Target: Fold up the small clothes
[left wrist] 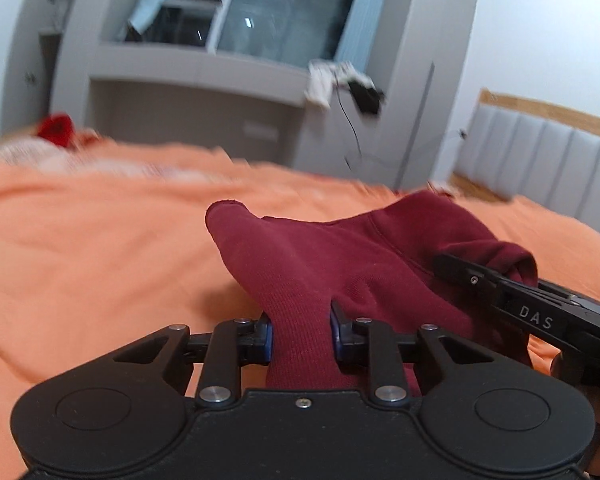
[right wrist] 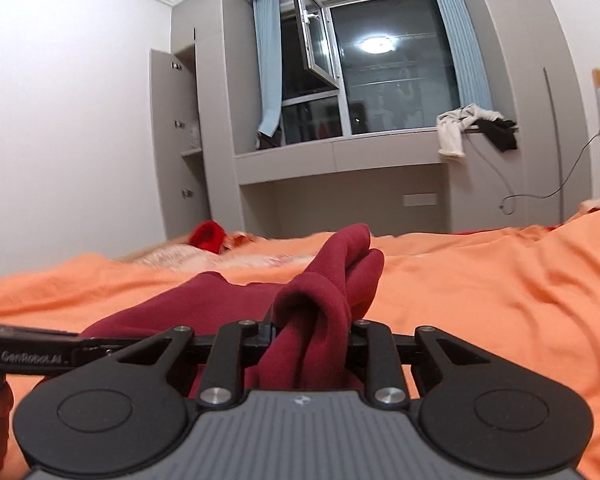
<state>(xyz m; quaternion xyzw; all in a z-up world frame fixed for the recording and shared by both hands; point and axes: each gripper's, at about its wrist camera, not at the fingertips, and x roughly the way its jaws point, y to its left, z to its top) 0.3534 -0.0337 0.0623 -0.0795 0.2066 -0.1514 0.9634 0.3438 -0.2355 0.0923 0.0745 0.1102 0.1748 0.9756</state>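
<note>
Both grippers have hold of one maroon garment [left wrist: 340, 264], lifted a little off the orange bedspread [left wrist: 80, 240], so the step in hand looks like carrying an edge over for a fold, or spreading the piece before one.

The left gripper [left wrist: 300, 332] is closed nearly to the cloth's thickness, its blue pads [left wrist: 269, 340] pinching a ribbed band of the garment. The right gripper [right wrist: 312, 332] is likewise clamped on a bunched wad of the same fabric [right wrist: 312, 320].

In the left wrist view the right gripper [left wrist: 452, 264] comes in from the right side, just beside the left one, so the two grips lie close together on the cloth.

The garment sits in the bed's middle stretch, well short of the far edge, where a bright red item [right wrist: 208, 236] lies. It seems to be a small sweatshirt or trousers (which one I cannot tell). Its long axis appears to run away from the grippers toward the far edge, with a loose end [right wrist: 352, 248] pointing up and away.

Next, I judge, both grips should travel together and lay the held edge flat before letting go, keeping the cloth taut enough not to crumple.
</note>
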